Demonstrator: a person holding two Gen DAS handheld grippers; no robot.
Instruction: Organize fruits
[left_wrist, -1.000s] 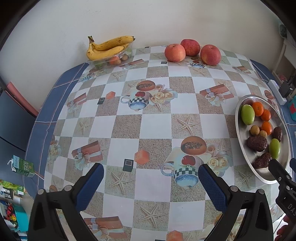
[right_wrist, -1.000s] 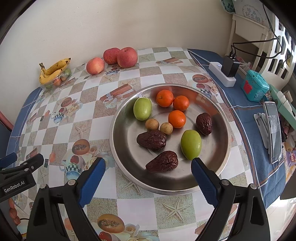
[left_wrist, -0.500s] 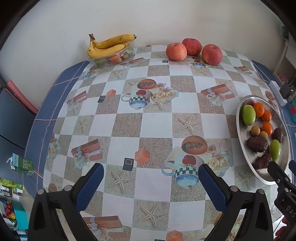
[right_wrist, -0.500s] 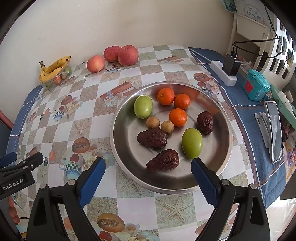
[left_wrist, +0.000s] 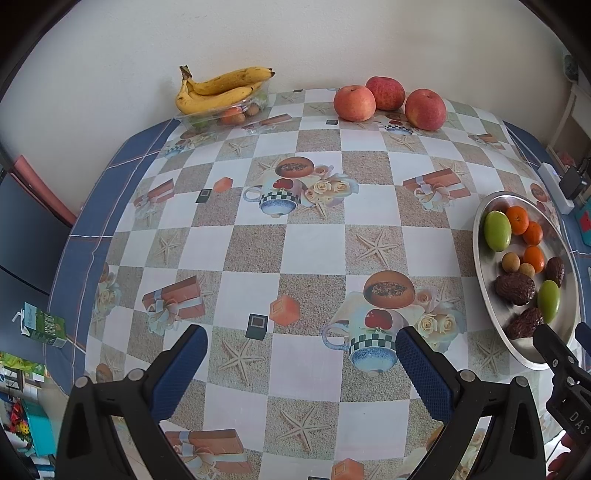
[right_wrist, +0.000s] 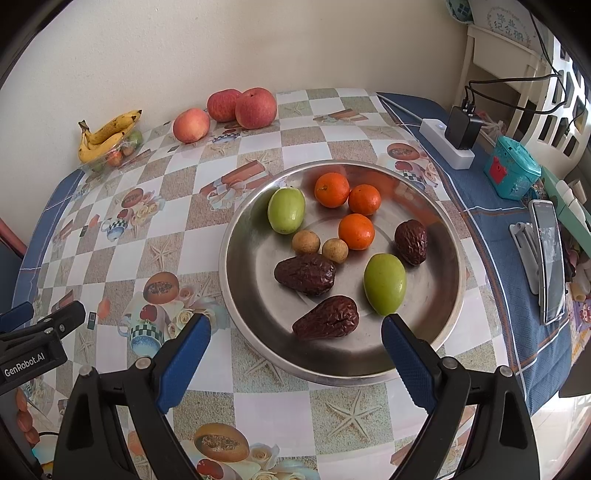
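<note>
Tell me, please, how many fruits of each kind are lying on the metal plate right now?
On the metal plate:
Orange citrus fruits: 3
Green fruits: 2
Dark wrinkled fruits: 3
Small tan round fruits: 2
Total: 10

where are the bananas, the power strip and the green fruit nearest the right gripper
bananas (left_wrist: 221, 88), left wrist view, middle of the bunch
power strip (right_wrist: 445, 142), right wrist view, white top face
green fruit (right_wrist: 385, 282), right wrist view, centre of its skin

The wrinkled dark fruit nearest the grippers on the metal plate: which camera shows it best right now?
The right wrist view. The wrinkled dark fruit lies whole and unobstructed on the metal plate, just ahead of the open right gripper. In the left wrist view it is small at the right edge, partly hidden behind the right gripper's finger.
</note>
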